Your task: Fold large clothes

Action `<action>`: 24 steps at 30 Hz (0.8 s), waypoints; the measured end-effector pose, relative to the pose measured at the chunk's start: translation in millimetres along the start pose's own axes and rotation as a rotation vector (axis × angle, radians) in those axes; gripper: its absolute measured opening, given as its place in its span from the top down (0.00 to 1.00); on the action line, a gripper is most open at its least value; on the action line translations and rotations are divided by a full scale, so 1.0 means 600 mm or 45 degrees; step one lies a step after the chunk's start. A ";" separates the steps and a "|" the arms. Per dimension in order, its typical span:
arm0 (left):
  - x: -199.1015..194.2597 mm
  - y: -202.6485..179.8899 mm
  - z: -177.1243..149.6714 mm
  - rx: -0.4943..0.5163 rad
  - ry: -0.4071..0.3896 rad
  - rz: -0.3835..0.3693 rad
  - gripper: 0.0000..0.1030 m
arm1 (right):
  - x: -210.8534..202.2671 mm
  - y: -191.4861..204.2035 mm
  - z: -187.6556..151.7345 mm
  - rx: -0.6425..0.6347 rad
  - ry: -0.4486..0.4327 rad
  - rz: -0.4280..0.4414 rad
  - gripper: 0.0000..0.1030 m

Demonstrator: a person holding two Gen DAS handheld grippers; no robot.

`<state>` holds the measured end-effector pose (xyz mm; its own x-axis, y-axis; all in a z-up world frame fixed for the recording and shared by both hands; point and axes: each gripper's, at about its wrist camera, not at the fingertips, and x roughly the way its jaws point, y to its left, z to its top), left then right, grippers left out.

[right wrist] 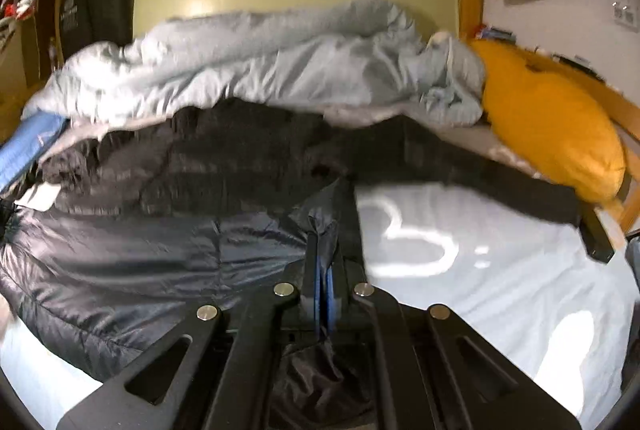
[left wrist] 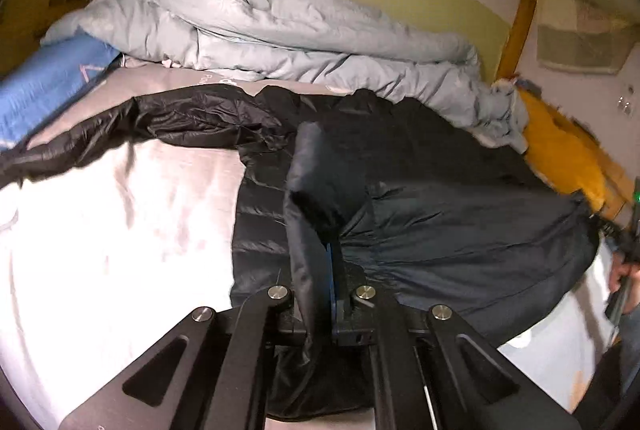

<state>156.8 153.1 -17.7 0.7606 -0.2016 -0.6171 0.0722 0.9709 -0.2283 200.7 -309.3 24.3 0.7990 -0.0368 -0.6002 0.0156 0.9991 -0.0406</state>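
A black puffer jacket (left wrist: 460, 230) lies spread across the white bed sheet (left wrist: 120, 222), one sleeve stretching to the left. My left gripper (left wrist: 326, 254) is shut on a fold of the jacket's lower edge, the fabric bunched over the fingers. In the right wrist view the jacket (right wrist: 140, 250) fills the left and middle, with a sleeve reaching right. My right gripper (right wrist: 325, 250) is shut on a pinch of the jacket's hem. The right gripper also shows in the left wrist view (left wrist: 624, 238) at the far right edge, holding the jacket's other corner.
A crumpled light blue duvet (left wrist: 300, 34) lies along the back of the bed by the green wall. A yellow pillow (right wrist: 552, 126) sits at the back right against a wooden frame. A blue cushion (left wrist: 44, 86) lies at the left.
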 end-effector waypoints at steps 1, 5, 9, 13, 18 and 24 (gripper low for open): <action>0.012 0.001 -0.002 -0.004 0.024 0.013 0.94 | 0.015 0.000 -0.003 -0.002 0.038 -0.010 0.99; 0.068 0.006 -0.026 0.042 0.139 0.097 0.93 | 0.082 0.005 -0.033 -0.016 0.238 -0.044 0.98; 0.074 0.007 -0.034 0.087 0.145 0.202 0.56 | 0.096 0.004 -0.052 -0.028 0.325 -0.086 0.95; 0.024 0.008 -0.025 0.082 -0.011 0.286 0.15 | 0.062 -0.003 -0.046 -0.008 0.246 -0.149 0.59; -0.037 -0.025 -0.025 0.114 -0.091 0.192 0.15 | -0.013 0.012 -0.031 -0.040 0.063 -0.116 0.32; -0.053 -0.104 -0.044 0.237 -0.054 0.083 0.15 | -0.060 0.058 -0.055 -0.059 0.090 0.154 0.13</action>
<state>111.2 95.6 -4.0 0.7935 -0.1356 -0.5932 0.1369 0.9896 -0.0430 152.6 -274.2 17.9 0.7490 0.0806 -0.6577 -0.1073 0.9942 -0.0004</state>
